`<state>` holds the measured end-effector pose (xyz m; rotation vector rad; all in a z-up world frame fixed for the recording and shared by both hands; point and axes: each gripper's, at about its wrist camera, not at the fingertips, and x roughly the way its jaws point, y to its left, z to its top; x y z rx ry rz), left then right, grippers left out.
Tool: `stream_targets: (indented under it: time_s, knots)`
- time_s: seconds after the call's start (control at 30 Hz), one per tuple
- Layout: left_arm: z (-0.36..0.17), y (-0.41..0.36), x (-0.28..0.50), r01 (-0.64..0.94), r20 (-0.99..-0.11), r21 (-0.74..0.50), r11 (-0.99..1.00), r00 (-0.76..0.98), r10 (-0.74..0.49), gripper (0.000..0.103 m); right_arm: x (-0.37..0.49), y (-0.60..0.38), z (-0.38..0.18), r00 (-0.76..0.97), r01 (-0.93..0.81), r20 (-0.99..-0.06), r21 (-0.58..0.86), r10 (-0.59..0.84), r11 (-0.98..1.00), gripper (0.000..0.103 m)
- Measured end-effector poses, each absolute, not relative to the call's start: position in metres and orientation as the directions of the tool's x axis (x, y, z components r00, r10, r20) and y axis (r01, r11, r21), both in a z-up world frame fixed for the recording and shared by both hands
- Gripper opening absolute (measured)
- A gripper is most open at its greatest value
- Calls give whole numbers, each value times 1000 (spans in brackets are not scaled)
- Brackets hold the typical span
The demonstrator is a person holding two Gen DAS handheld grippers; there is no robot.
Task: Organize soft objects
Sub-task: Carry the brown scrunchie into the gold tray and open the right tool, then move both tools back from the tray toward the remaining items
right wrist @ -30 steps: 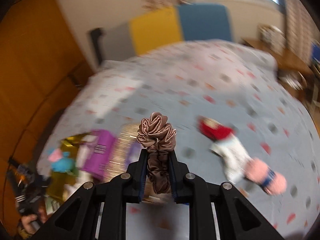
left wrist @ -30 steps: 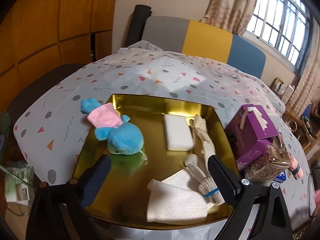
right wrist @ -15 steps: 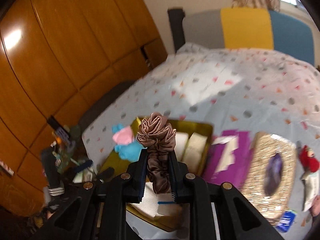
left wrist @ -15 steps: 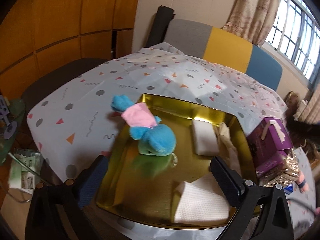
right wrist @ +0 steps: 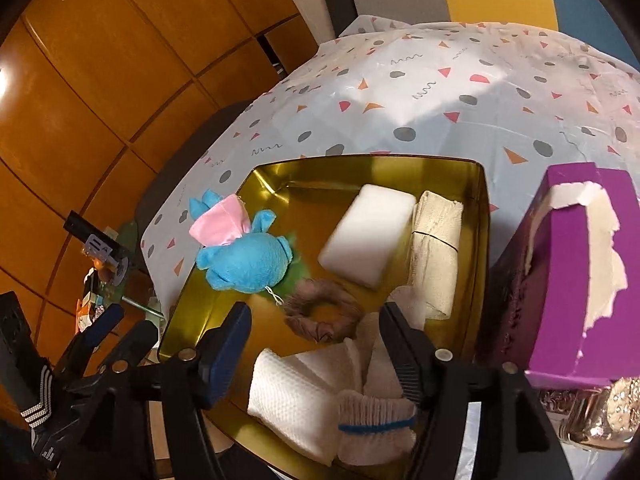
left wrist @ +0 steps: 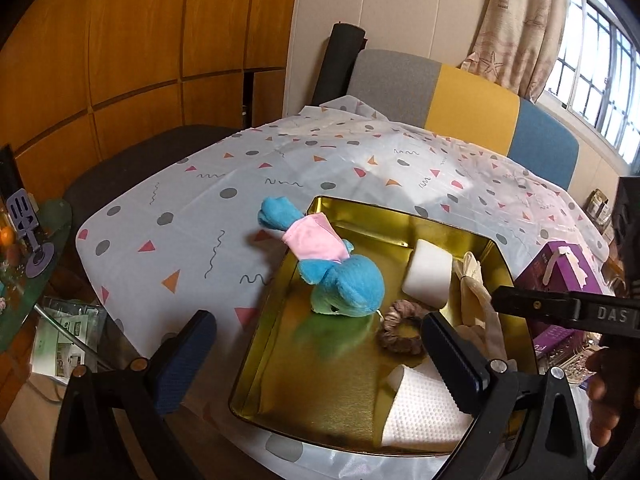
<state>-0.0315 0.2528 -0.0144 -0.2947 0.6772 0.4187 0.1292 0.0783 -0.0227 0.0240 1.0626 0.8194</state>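
Change: the brown scrunchie (right wrist: 320,314), gripped in the right tool a second ago, now lies loose on the floor of the gold tray (right wrist: 482,216), lower middle of the right wrist frame.
Scrunchie position: between the blue plush toy (right wrist: 248,262) and the folded white cloth (right wrist: 292,400), just beside the toy's head; no tool touches it.
Right tool (right wrist: 316,344): spread wide and empty, hanging above the tray with the scrunchie showing between its fingers.
Left tool (left wrist: 316,354): spread wide, empty, low over the tray's near edge; has shifted leftward in its view since a second ago.
Other tray contents: white sponge (right wrist: 368,234), beige glove (right wrist: 436,256), both centre right.
Plush toy note: body half over the tray's left rim, tail end on the table (left wrist: 192,216).
Outside tray: purple tissue box (right wrist: 568,272), right edge of frame.
Task reading: scrunchie appears delivered; one more soft item sorted, and the right tool is free for another.
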Motion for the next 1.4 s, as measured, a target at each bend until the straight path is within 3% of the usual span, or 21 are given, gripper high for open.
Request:
stream_targets:
  time_s: [0.4, 0.7, 1.03, 1.4]
  knots:
    - [-4, 232, -30, -414, -621, -75, 907, 731, 283, 103, 81, 43, 5, 442, -609, -721, 195, 534, 769, 67]
    - [-3, 201, -27, -321, -631, -45, 946, 743, 222, 103, 67, -27, 17, 511, -526, -681, 235, 525, 817, 67]
    - [-1, 164, -20, -196, -636, -18, 981, 759, 140, 103, 64, -136, 8, 590, -329, -699, 250, 405, 911, 67]
    - [-5, 114, -20, 42, -626, -28, 999, 778, -50, 103, 110, -263, -21, 552, 81, -819, 238, 155, 968, 67]
